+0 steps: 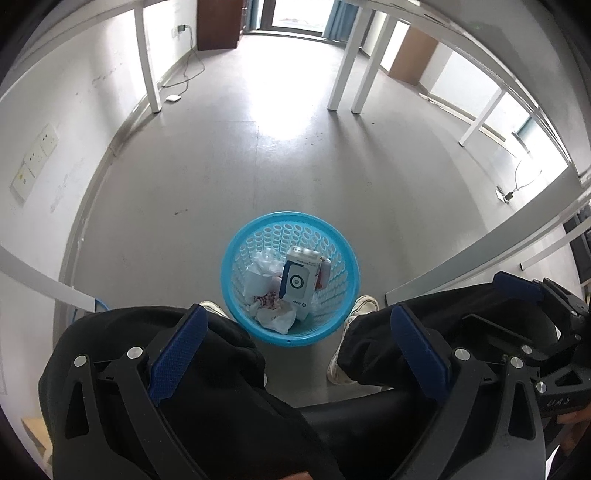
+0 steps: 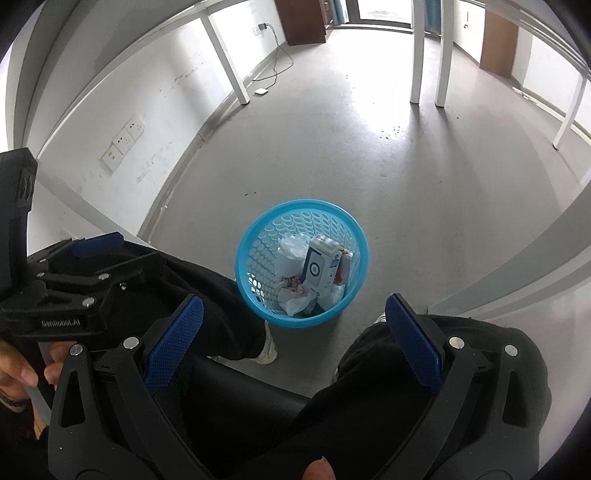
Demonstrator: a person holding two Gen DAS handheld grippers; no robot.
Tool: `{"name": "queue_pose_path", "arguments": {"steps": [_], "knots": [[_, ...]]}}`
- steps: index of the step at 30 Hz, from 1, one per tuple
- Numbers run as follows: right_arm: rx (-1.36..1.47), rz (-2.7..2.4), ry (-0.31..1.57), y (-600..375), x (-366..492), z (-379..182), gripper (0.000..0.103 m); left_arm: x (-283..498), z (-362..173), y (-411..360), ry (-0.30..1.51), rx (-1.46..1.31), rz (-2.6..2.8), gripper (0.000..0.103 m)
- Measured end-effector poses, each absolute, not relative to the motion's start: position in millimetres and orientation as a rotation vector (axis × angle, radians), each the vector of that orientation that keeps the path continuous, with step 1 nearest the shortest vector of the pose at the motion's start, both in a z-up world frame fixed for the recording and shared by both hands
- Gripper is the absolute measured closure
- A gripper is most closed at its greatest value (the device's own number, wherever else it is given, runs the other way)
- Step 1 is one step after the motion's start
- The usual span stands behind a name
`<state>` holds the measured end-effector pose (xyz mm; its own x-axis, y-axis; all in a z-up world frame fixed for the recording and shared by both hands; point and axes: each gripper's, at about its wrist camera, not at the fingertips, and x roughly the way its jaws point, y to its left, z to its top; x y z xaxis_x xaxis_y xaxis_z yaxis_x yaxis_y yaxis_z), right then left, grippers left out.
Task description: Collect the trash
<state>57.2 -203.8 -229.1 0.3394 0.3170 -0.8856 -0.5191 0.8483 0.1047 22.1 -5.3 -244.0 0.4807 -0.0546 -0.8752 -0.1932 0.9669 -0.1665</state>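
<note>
Nearest the cameras, both grippers hang above the lap of a seated person in black trousers [image 1: 155, 369]. The left gripper [image 1: 299, 332] has its blue-padded fingers [image 1: 177, 354] spread wide with nothing between them. The right gripper [image 2: 295, 325] is spread just as wide and is also empty. In the left wrist view the right gripper appears at the right edge, beside the person's knee; in the right wrist view the left gripper shows at the left edge, with a hand [image 2: 22, 373] wrapped round its handle.

Below the knees, two light-coloured shoes [image 1: 364, 306] rest on the grey floor [image 1: 207, 177]. Between the feet, just ahead of them, a blue plastic basket [image 1: 236, 258] with a perforated wall stands upright on the floor. The trash lies inside it: a white and blue box [image 1: 297, 284] standing on end and leaning toward the far wall, crumpled white paper [image 1: 275, 317] at the near side, more white wads [image 1: 258, 273] to the left of the box, and something red and white [image 1: 323, 275] tucked behind the box on its right.

Farther off, white table legs [image 1: 341, 74] stand on the floor. A cable [image 1: 184, 74] runs down the left wall to a small white block [image 1: 173, 98] on the floor. At the far end is a bright doorway [image 1: 295, 14] with a brown cabinet [image 1: 216, 24] to its left.
</note>
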Motion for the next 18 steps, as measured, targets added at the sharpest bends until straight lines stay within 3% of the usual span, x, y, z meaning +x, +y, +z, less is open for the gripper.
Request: {"name": "queue_pose_path", "arguments": {"steps": [18], "knots": [[-0.199, 0.556, 1.107, -205.5, 61.4, -228.7, 0.009, 24.8, -248.4, -10.1, 1.093, -0.255, 0.066, 0.006]]}}
